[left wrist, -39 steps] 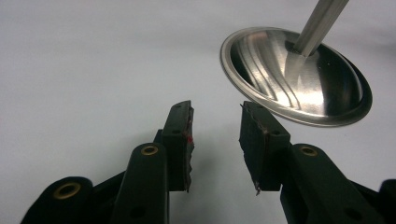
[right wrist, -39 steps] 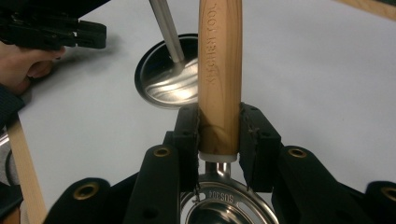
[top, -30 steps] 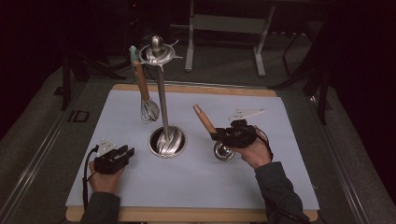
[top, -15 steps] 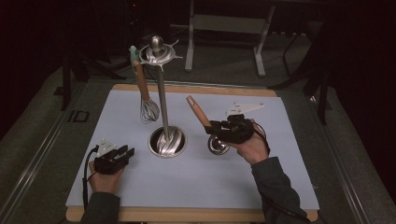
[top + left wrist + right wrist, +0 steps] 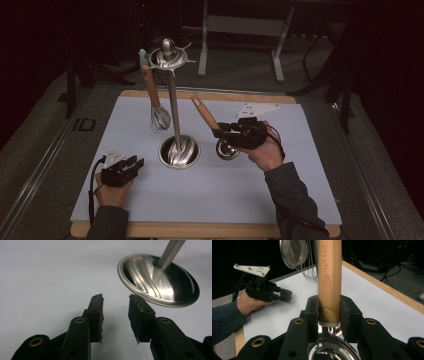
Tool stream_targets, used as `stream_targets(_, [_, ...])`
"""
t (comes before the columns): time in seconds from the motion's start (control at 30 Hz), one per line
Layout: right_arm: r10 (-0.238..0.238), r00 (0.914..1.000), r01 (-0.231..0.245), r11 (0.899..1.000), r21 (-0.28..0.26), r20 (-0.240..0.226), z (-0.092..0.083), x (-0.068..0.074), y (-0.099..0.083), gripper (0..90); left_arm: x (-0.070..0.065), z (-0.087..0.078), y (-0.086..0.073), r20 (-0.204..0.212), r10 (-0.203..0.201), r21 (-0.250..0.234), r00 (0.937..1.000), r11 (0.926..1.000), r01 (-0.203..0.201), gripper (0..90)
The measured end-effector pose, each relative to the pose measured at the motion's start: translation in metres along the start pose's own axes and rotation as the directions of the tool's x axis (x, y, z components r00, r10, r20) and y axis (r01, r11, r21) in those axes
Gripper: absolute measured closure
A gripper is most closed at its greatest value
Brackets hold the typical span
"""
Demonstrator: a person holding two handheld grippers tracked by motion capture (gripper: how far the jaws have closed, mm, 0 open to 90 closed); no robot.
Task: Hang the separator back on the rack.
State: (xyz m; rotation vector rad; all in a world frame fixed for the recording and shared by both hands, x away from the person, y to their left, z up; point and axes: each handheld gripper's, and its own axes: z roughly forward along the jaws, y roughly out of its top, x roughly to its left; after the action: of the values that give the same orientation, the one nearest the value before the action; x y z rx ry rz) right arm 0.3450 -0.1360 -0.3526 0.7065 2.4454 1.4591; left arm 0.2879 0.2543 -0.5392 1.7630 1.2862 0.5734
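The wooden-handled ladle was clamped at its handle by the right gripper, held above the mat beside the utensil stand. The left gripper was rested apart, jaws empty.

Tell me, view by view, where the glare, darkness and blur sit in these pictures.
High view: dark surround, the lit white mat stands out, and the stand's base glints. Left gripper view: streaked glare on the stand's base, and the near left gripper is soft. Right gripper view: the ladle's wooden handle is sharp, its background dim.
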Motion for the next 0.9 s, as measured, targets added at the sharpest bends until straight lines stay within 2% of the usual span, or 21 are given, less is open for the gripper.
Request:
stream_targets(0.53, [-0.037,0.9992,0.036,0.997,-0.069,-0.012,-0.006,0.007,0.018,70.3,-0.001,0.000,0.000,-0.002,0.004,0.000,1.0000,1.0000,-0.004,64.1])
stream_targets(0.9, [-0.058,0.9980,0.054,0.988,-0.145,-0.025,-0.016,0.013,0.032,70.3,-0.001,0.000,0.000,0.002,0.005,-0.001,1.0000,1.0000,-0.005,64.3])
